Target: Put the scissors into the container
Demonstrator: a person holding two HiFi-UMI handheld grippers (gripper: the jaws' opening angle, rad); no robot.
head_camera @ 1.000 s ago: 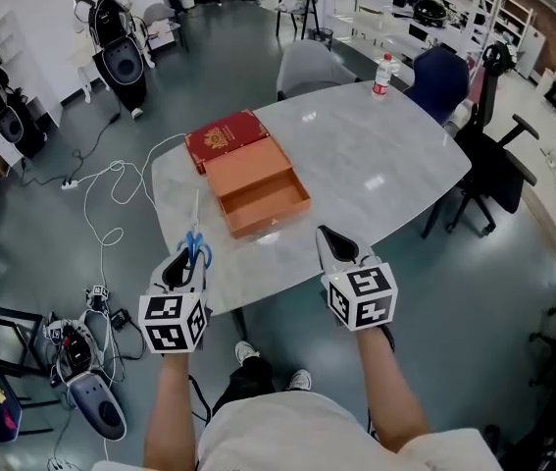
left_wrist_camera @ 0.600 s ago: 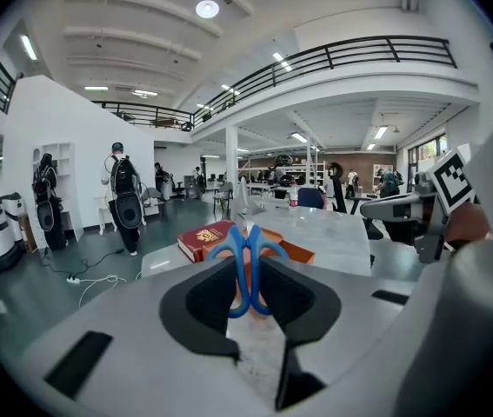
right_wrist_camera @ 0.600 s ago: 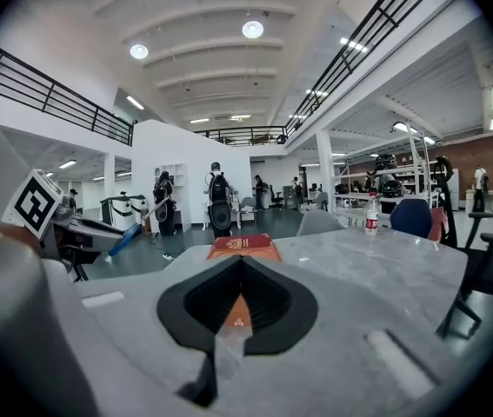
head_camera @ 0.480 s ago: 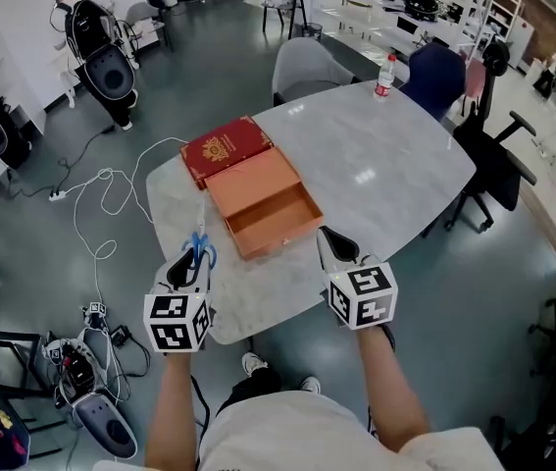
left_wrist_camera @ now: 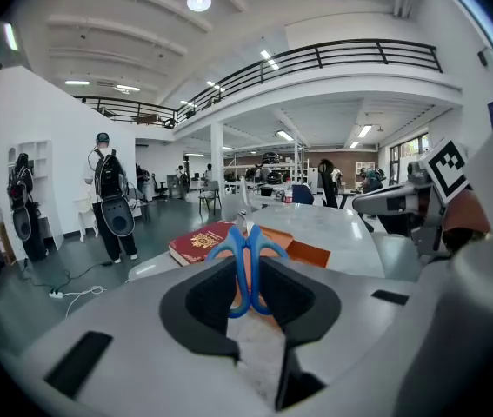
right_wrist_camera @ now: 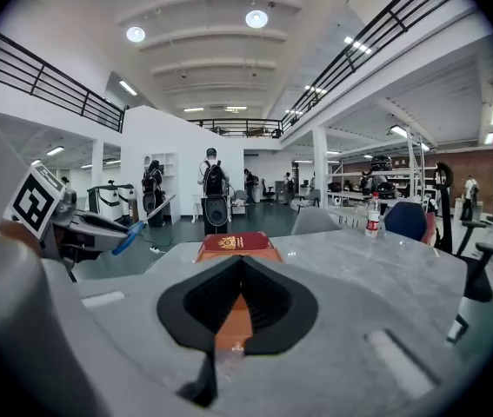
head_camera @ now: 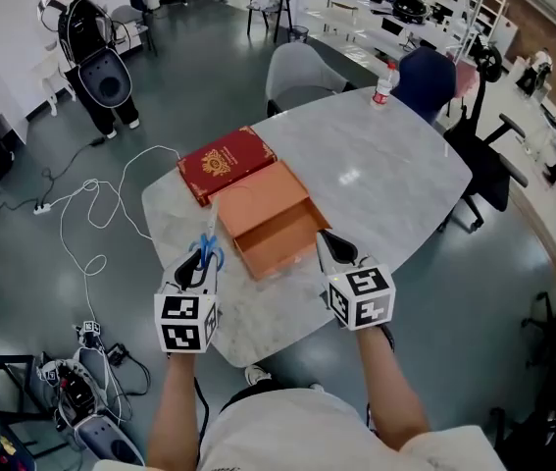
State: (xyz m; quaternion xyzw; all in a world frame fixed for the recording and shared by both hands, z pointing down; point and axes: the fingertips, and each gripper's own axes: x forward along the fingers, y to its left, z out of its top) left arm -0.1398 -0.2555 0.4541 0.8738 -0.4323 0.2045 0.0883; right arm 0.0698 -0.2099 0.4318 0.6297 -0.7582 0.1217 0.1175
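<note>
Left gripper is clamped on the blue-handled scissors, blades pointing far, just left of the open orange container. Right gripper, jaws together on nothing, hovers near its near-right corner above the table edge; bare marble spreads far right.

container: mostly behind jaws | bottle: label unreadable
</note>
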